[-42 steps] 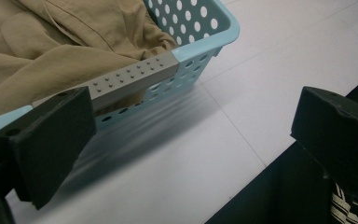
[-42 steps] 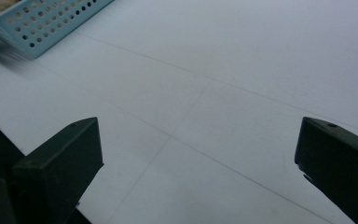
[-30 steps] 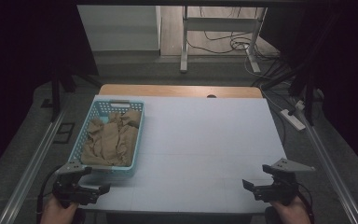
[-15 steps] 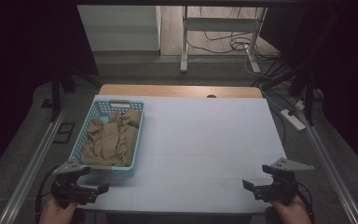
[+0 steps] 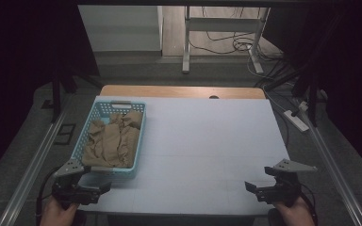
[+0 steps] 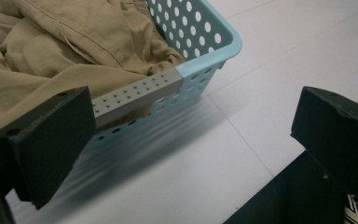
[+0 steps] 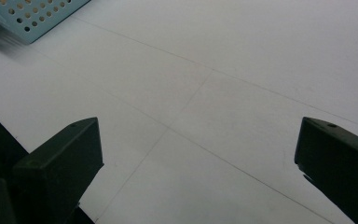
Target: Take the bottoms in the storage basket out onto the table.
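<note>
At the near edge of a white table (image 5: pixel 202 141), the left tool (image 5: pixel 99 190) hovers with its jaws spread wide and nothing between them, held in a person's left hand (image 5: pixel 56 212) at the table's near left corner. Seen from the left gripper view, the left tool (image 6: pixel 191 140) has one black jaw in front of the near rim of a light blue perforated basket (image 6: pixel 205 42), level with a grey studded handle (image 6: pixel 137 93) set into that rim, while the other jaw hangs over the table's dark near edge. The tool touches neither basket nor contents as far as the view shows.

Across the table, the right tool (image 5: pixel 257 188) sits at the near right corner in the person's right hand (image 5: pixel 292 214), a grey three-cornered plate on top of it. In the right gripper view the right tool (image 7: pixel 196 154) also stands wide open and empty, its jaws framing bare white tabletop crossed by faint seam lines, with a corner of the blue basket (image 7: pixel 32 16) far off at the upper left.

The basket (image 5: pixel 139 141) lies on the left side of the table, its long side running away from the person, and holds crumpled tan cloth (image 5: pixel 111 143) that covers most of its floor. In the left gripper view the cloth (image 6: pixel 65 42) piles in folds up to the rim. Beyond the table's wooden far edge (image 5: pixel 179 91), cables (image 5: pixel 231 42) trail over the floor.
</note>
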The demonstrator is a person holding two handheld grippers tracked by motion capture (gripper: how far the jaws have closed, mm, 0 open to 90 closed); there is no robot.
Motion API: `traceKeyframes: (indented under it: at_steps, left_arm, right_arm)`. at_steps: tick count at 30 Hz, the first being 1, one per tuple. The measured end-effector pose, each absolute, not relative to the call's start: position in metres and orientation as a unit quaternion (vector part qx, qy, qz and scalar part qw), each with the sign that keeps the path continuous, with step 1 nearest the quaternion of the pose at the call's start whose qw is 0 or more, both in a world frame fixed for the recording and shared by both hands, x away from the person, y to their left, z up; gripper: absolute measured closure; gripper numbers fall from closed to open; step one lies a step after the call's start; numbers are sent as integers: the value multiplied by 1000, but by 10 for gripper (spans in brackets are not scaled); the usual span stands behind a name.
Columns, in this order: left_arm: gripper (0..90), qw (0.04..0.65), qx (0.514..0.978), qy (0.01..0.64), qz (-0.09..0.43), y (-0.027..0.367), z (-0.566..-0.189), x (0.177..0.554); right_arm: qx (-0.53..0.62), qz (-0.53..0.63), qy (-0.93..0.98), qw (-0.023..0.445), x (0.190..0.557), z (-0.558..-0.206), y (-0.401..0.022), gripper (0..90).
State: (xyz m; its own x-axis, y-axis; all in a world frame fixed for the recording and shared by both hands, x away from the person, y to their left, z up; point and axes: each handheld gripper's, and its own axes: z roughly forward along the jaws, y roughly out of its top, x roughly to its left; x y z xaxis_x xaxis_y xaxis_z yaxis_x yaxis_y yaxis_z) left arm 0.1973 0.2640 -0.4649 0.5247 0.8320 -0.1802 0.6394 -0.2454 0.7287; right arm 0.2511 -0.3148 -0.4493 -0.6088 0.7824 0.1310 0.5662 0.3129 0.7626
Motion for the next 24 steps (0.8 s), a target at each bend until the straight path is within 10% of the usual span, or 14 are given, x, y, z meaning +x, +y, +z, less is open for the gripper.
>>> traceKeyframes:
  at_steps: [24]
  left_arm:
    - [0,415,784,442,131,265,-453,214]
  right_arm:
    - [423,399,805,120,254,-451,-314,10]
